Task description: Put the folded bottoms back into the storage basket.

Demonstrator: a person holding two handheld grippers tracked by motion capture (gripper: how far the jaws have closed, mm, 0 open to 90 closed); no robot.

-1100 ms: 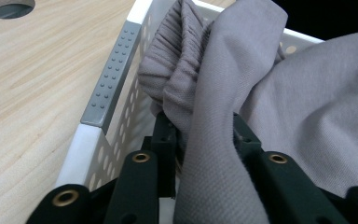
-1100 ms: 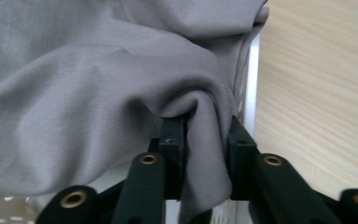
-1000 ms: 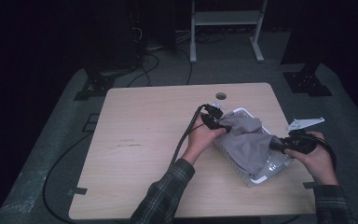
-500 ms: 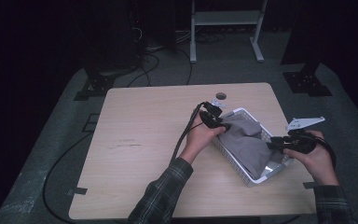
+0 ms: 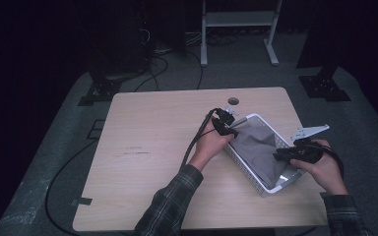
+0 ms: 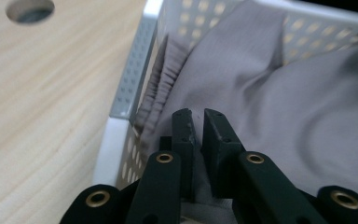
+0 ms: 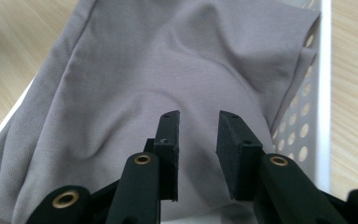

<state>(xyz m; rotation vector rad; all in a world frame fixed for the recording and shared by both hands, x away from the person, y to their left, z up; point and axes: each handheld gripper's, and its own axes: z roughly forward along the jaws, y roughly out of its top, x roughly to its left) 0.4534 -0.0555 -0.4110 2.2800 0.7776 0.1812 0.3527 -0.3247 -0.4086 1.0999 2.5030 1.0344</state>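
Two tongs are working at one white perforated basket sitting in the right half of the high view, on the light wooden worktop. I am tucking a grey cloth into it; the cloth is lying inside, filling most of the basket and rising against its walls.

My left tongs, at the basket's upper-left corner in the high view, have just been closing and are now standing nearly together, a thin slit between the jaws. Cloth is lying right under them, beside a gathered hem at the rim; whether a fold is pinched I cannot tell.

My right tongs, at the basket's right edge, are standing narrowly apart above the cloth, gripping nothing.

Likely hazards from here: if the left jaws are catching a fold, lifting them would be dragging cloth back over the rim. Pressing sideways on the light basket could be sliding it toward the worktop's nearby right edge.
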